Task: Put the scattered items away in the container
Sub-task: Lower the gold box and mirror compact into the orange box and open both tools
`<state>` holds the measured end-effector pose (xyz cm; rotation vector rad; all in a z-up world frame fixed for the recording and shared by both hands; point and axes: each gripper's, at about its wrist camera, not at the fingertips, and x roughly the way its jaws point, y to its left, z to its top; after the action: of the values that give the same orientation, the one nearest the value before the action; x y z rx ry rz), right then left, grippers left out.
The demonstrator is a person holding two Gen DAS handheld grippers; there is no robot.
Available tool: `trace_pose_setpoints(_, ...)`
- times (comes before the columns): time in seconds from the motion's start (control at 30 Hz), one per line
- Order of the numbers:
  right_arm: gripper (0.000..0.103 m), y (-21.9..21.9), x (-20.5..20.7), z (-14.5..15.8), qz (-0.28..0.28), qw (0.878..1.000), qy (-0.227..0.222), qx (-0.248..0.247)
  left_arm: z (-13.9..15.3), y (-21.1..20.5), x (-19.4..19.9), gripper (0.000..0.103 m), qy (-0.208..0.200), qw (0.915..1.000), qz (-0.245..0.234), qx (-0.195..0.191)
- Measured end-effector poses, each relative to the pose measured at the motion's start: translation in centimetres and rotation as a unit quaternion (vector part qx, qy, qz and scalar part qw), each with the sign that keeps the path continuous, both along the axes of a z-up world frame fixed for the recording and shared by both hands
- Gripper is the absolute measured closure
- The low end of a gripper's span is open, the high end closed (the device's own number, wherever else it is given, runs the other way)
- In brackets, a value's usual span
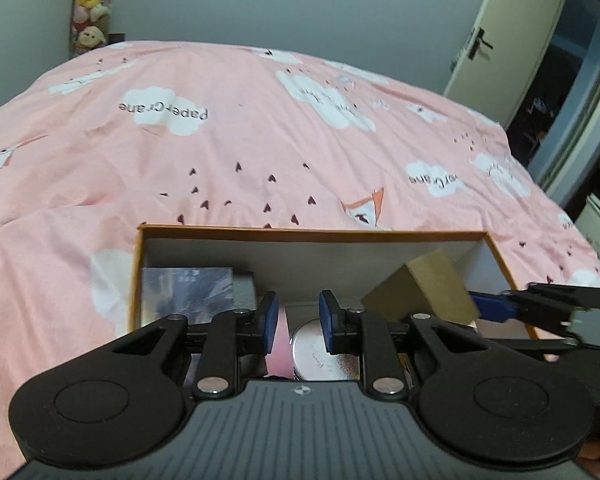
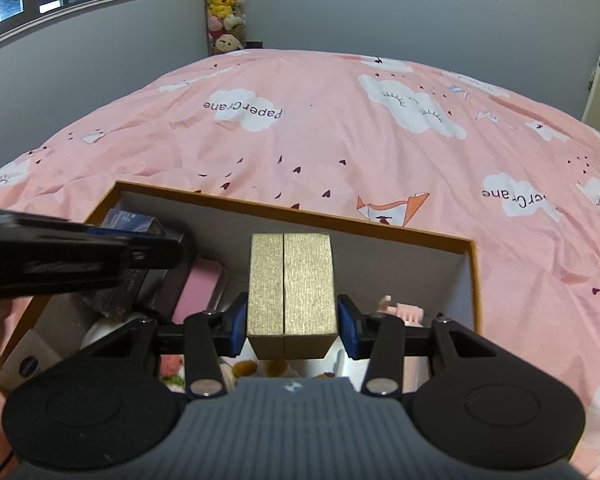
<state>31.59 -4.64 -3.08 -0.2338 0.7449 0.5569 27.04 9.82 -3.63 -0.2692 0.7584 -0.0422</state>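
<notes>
Gold box (image 2: 291,290) sits clamped in my right gripper (image 2: 291,326), held above the orange-rimmed container (image 2: 471,276) on the pink bedspread (image 2: 340,152). My left gripper (image 1: 299,322) hangs released, carrying nothing. Several items already lie inside; I judge the tidying nearly finished.

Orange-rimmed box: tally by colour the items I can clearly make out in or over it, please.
Gold: 1, the textured gold cardboard box gripped by the right gripper above the orange-rimmed box.
Pink: 2, a flat pink case and a round pink-lidded compact.
Dark blue: 1, a glossy dark-blue packet.
Total: 4; others too hidden.
</notes>
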Motion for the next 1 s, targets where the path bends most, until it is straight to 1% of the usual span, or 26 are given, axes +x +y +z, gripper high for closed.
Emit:
trace_pose_setpoints(0.13,0.055,0.9,0.9,-1.1,-0.011,1.000,0.010,-0.012,0.4,0.4,-0.7,0.072,-0.008,0.9999,0.009,-0.006)
trace_pose_setpoints(0.2,0.055,1.2,1.4,-1.5,-0.020,0.999,0.021,-0.016,0.4,0.6,-0.8,0.072,-0.009,0.9998,0.011,-0.011)
trace_pose_setpoints(0.33,0.055,1.6,2.3,-2.0,-0.040,0.997,0.063,0.008,0.2,1.1,-1.1,0.071,-0.011,0.9995,0.021,-0.021)
trace_pose_setpoints(0.4,0.055,2.1,2.5,-2.2,-0.048,0.996,0.076,0.016,0.1,1.2,-1.2,0.071,-0.009,0.9994,0.024,-0.024)
trace_pose_setpoints(0.53,0.055,3.4,2.6,-2.9,-0.049,0.995,0.087,0.016,-0.1,1.5,-1.4,0.071,-0.003,0.9995,0.023,-0.019)
trace_pose_setpoints(0.7,0.055,4.4,2.5,-3.6,-0.047,0.994,0.097,0.009,-0.2,1.9,-1.7,0.066,0.000,0.9993,0.034,-0.014)
trace_pose_setpoints(0.8,0.052,4.3,2.4,-3.6,-0.043,0.994,0.104,0.017,-0.3,2.3,-1.7,0.065,0.005,0.9990,0.038,-0.022)
trace_pose_setpoints(0.93,0.046,3.9,2.2,-2.9,-0.035,0.992,0.113,0.035,-0.4,2.5,-1.8,0.061,0.008,0.9988,0.040,-0.027)
trace_pose_setpoints(1.0,0.046,3.5,2.0,-2.5,-0.033,0.991,0.118,0.042,-0.4,2.5,-1.8,0.059,0.008,0.9987,0.042,-0.028)
